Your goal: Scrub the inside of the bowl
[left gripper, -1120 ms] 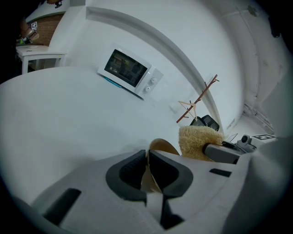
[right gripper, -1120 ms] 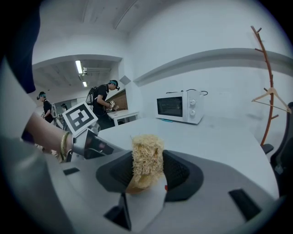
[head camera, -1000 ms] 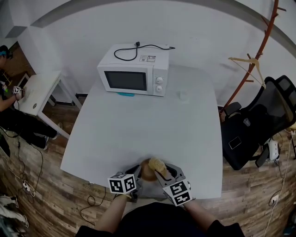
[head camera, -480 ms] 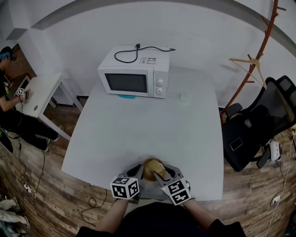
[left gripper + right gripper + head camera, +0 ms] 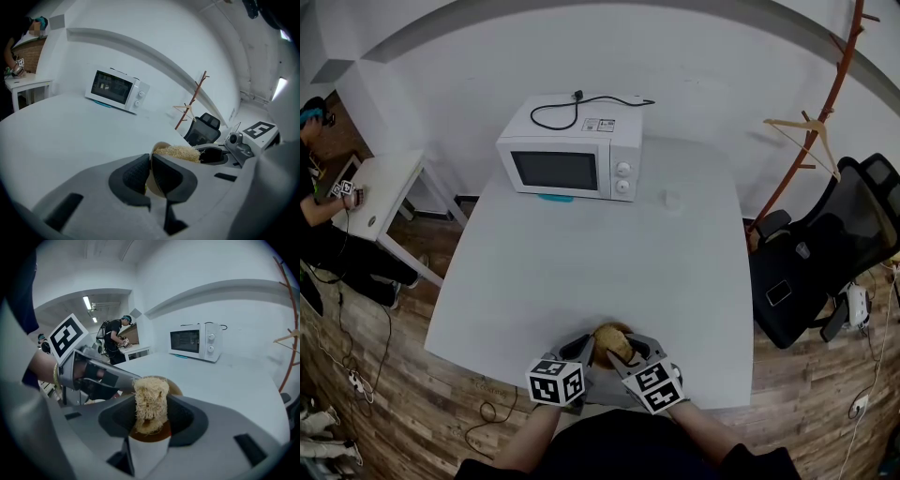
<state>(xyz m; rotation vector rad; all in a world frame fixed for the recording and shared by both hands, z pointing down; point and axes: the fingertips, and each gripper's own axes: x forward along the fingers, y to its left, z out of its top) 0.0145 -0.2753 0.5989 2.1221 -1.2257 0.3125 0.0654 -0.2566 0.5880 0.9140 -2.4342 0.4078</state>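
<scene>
L gripper [image 5: 151,176] pinches bowl [image 5: 602,334] rim at table's [image 5: 581,244] near edge. Bowl's tipped up slightly vs a sec ago. R gripper [image 5: 151,420] clamps scrubber [image 5: 150,397] inside, so scrubbing's prob underway.

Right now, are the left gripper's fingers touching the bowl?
Touching. The left gripper view shows the left gripper with both fingers pinched on the wall of the bowl, one each side, no gap.

My left gripper [image 5: 577,350] and right gripper [image 5: 631,352] are crowding the near edge; the tabletop [image 5: 581,262] ahead is lying open; the microwave [image 5: 570,157] is blocking its far left corner.
</scene>
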